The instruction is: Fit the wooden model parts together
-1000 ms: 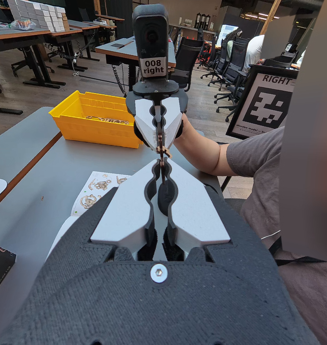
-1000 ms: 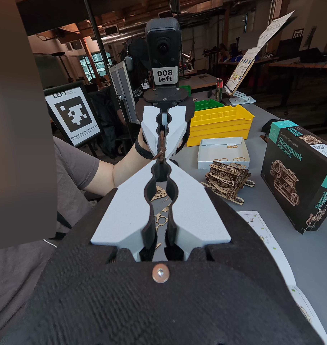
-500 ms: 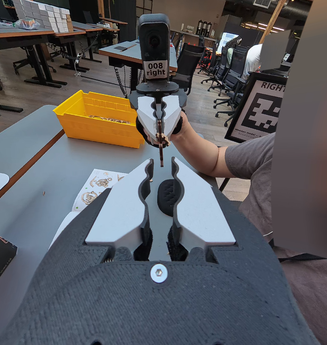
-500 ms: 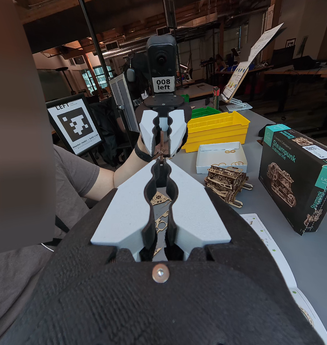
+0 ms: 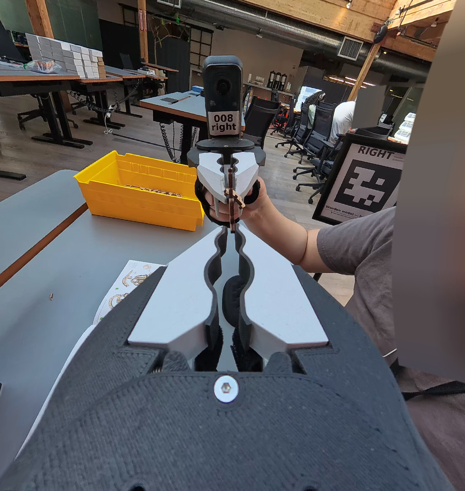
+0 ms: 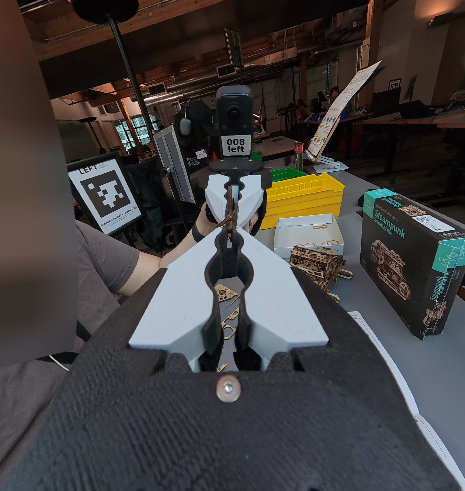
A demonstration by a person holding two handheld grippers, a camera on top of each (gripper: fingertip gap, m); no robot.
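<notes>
Right tool (image 6: 229, 233): clenched on the wooden part (image 5: 232, 202), fingers pinched at the tips, held above the surface (image 5: 66, 255).
Left tool (image 5: 230, 233): fingers slightly parted at the tips, the part's lower end just between them; whether they touch it I cannot tell.
Part: thin, upright, edge-on, with a small cross-piece; it sits between the two tools, which point at each other tip to tip.
Left wrist view only: a yellow bin (image 5: 141, 190) far left with flat wooden pieces inside; a printed sheet (image 5: 125, 284) near the tool's left side; a framed marker sign (image 5: 364, 183) to the right.
Right wrist view only: a half-built wooden model (image 6: 316, 263) on the surface to the right, a white tray (image 6: 305, 233) with rings just beyond it, a dark kit box (image 6: 412, 260) farther right, and loose cut-out pieces (image 6: 226, 292) seen through the tool's gap.
Both views: a person's forearm (image 5: 279, 233) and grey sleeve behind the opposite tool.
</notes>
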